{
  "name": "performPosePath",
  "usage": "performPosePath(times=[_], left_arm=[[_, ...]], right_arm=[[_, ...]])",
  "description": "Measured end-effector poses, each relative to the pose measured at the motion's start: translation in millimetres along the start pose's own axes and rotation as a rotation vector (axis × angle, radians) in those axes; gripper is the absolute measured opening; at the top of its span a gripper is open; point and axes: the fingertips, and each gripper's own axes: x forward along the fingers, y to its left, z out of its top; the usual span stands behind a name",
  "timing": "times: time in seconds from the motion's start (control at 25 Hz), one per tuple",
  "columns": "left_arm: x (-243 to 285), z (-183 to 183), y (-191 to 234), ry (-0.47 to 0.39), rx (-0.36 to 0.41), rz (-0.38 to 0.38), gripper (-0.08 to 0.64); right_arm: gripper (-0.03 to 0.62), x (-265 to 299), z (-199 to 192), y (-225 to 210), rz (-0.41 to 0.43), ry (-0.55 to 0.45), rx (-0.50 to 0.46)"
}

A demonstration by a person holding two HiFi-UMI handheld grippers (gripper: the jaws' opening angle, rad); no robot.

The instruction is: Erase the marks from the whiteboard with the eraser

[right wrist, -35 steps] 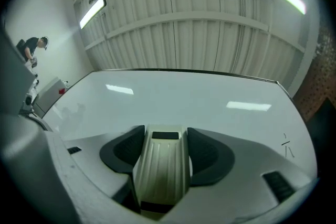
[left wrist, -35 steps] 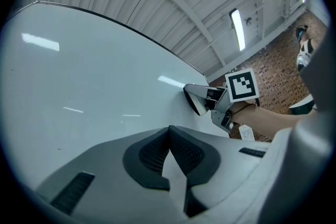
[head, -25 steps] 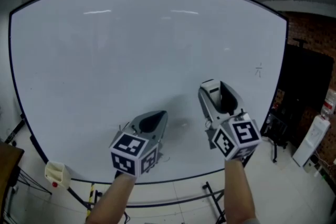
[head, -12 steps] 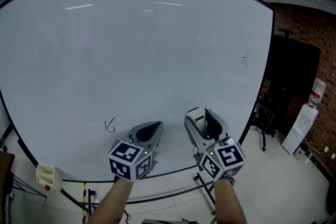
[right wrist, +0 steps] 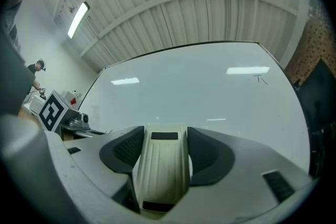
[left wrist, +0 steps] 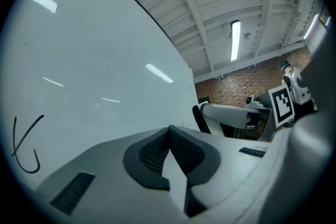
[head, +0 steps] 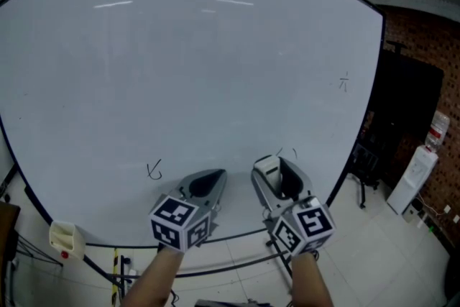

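**Whiteboard** [head: 215, 47]: large, white, dark frame. Fills most of head view.

1. **Small holder** [head: 63, 237]: cream, w/ a red bit on it. At the board's lower-left edge, well left of both grippers.
2. **Hook-shaped mark** [head: 153, 170]: black, on lower-left part of board, just up and left of the left gripper. Same hook-shaped mark [left wrist: 23, 147] sits low left in the left gripper view.
3. **Left gripper** [head: 208, 180]: grey, marker cube [head: 180, 221] at its near end.
   - Claw closed: the dark pads [left wrist: 149, 153] meet tip to tip, nothing btwn them.
   - Tip is near the board's lower part; contact can't be told.
4. **Right gripper** [head: 282, 172]: just right of the left one, not touching it, w/ its own cube [head: 305, 226] nearest the camera.
   - Claw clamped on the eraser [head: 267, 170].
   - The eraser [right wrist: 164, 165] is cream-white w/ a ribbed back and a dark patch at each end. It lies lengthwise btwn the two dark pads, far end toward the board.
   - Whether it touches the board can't be told.
5. **Two short faint strokes** [head: 287, 152]: on the board just above the right gripper.
6. **Small mark** [head: 343, 81]: thin, dark, upper right of board, well apart from the eraser. Same small mark [right wrist: 260, 79] shows upper right in the right gripper view.
7. **Black panel** [head: 402, 118]: just right of the board's edge.
8. **Brick wall** [head: 431, 39]: far right, behind the panel.
9. **Water dispenser** [head: 415, 180]: white, on the floor at far right.
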Motion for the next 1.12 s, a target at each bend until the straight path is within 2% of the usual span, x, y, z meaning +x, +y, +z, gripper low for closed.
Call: performPosePath(times=[1.12], left_arm=[[0.2, 4.2, 2.5, -0.009, -0.002, -0.007, -0.008]], right_arm=[[0.261, 5.0, 4.1, 6.7, 0.012, -0.015, -0.008]])
